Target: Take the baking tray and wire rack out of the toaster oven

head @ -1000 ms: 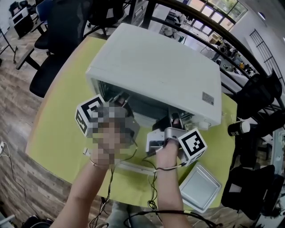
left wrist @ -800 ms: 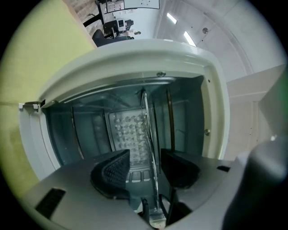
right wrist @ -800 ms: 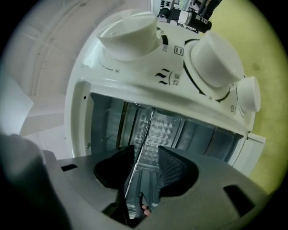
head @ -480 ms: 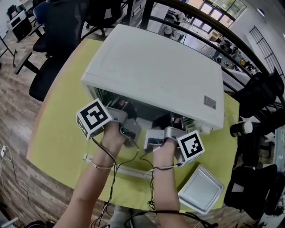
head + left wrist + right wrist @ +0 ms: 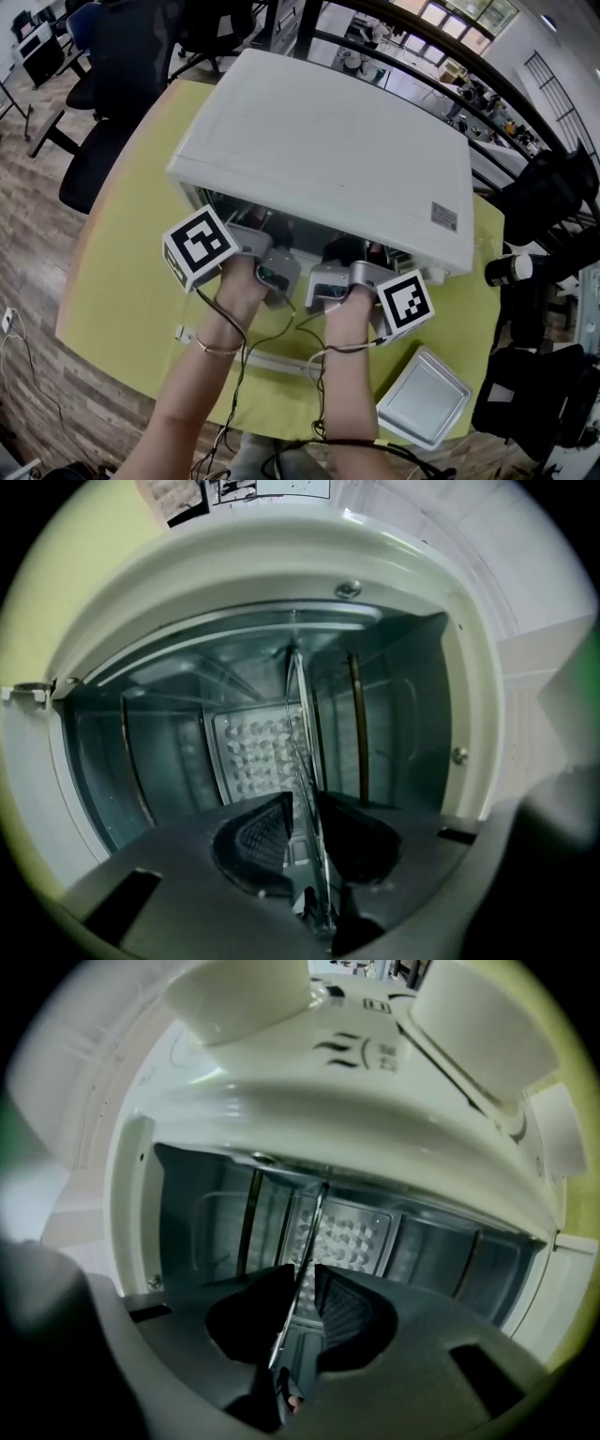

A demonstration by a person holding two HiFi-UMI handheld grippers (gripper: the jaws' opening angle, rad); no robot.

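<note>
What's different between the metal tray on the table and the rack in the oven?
The baking tray lies out on the table; the wire rack sits inside the toaster oven. The tray is a solid pan; the rack, seen edge-on, looks thin. Both are metal.

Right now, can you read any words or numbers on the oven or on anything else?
No text reads clearly.
Sticker on the toaster oven top: too small.
Control panel: wavy signs only, small print blurred.
Printed label at the left gripper view's top edge: blurred.
Marker cubes: square patterns, not words.
</note>
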